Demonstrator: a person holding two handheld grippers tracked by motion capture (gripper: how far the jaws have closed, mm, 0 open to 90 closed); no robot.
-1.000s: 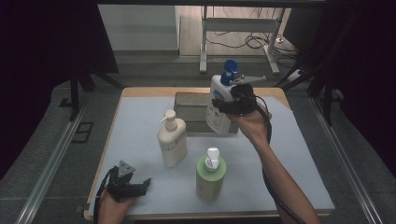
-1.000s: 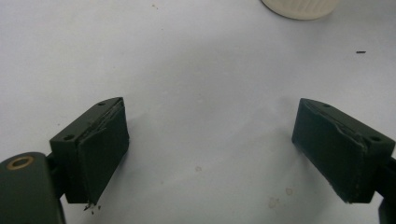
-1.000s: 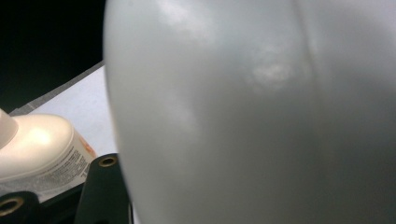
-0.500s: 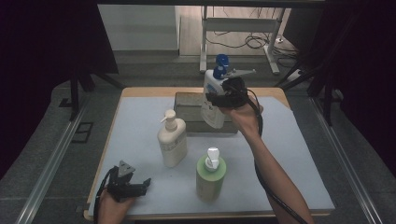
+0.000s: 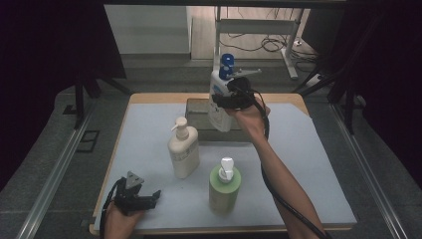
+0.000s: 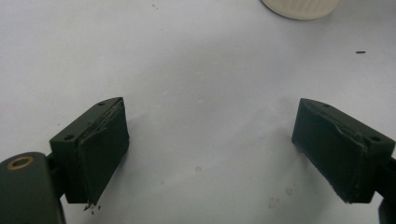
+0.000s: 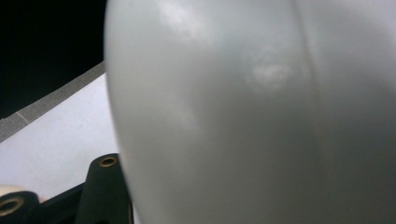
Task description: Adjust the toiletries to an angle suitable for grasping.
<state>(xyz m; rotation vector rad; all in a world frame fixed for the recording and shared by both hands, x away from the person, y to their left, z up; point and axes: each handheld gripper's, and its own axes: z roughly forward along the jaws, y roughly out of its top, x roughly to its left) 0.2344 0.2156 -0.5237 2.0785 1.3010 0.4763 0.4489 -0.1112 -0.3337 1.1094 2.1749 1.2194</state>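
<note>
One jaw behind white bottle (image 7: 252,116)

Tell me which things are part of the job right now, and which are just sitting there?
In the job:
- white bottle with the blue cap, lifted off the table
- right hand-held gripper, clamped on it
- grey box beside it, probably

Just sitting:
- cream pump bottle
- green pump bottle
- left hand-held gripper, open, resting on the table

The table (image 5: 149,129) is evenly lit from above — surroundings are left dark; the white bottle (image 7: 261,116) is rendered blurred, with soft glare.
</note>
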